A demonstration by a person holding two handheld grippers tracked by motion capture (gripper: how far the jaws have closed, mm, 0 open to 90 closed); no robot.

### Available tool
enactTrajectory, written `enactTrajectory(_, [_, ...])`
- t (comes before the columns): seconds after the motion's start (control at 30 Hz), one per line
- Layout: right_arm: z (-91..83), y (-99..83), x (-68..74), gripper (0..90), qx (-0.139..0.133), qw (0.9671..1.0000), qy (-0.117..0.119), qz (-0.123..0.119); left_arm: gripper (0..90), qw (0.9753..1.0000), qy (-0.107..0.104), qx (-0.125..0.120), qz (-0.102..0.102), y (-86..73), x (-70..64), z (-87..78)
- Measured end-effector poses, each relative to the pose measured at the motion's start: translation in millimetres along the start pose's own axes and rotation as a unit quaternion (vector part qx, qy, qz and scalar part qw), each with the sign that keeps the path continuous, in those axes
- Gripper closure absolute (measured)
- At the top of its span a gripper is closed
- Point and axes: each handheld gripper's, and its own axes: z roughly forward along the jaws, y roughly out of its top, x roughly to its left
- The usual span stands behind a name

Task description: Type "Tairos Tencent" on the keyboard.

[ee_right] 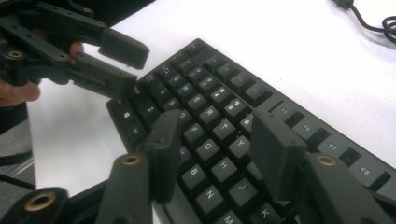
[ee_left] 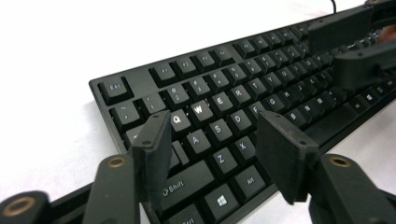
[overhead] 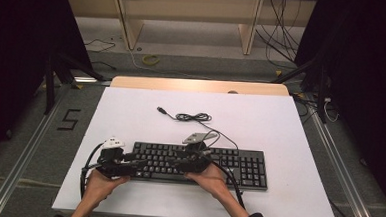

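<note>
A black keyboard (overhead: 228,163) lies on the white table near its front edge. Its cable (overhead: 193,117) curls toward the back, unplugged. My left gripper (ee_left: 215,149) hovers open over the keyboard's (ee_left: 224,93) left end, jaws straddling the A, S and Z keys. My right gripper (ee_right: 215,149) hovers open over the keyboard's (ee_right: 219,121) middle letter keys, around G and H. In the high view the left gripper (overhead: 140,166) and right gripper (overhead: 175,163) point toward each other above the left half of the keyboard. Nothing sits between either pair of jaws.
The white tabletop (overhead: 280,123) extends behind and to the right of the keyboard. The coiled cable with its USB plug (overhead: 161,109) lies at centre back. Beyond the table are a wooden frame (overhead: 185,18) and loose floor cables (overhead: 151,60).
</note>
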Motion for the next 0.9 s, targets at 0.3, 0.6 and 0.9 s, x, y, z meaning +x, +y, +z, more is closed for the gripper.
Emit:
enactTrajectory(0.3, [-10.1,-6.3,1.9,44.1,-0.007,1.0,0.002,-0.002,41.1,0.9999,0.004,0.004,0.01,8.1,-2.3,8.6])
enactTrajectory(0.6, [-16.6,-11.7,2.3,40.9,-0.01,0.9999,-0.002,-0.006,49.1,0.9997,-0.006,0.005,0.022,20.3,-6.9,18.2])
enactTrajectory(0.9, [-19.7,-15.2,4.6,39.9,-0.008,0.9999,-0.001,-0.011,68.6,0.9991,-0.019,0.02,0.032,25.8,-9.7,29.0])
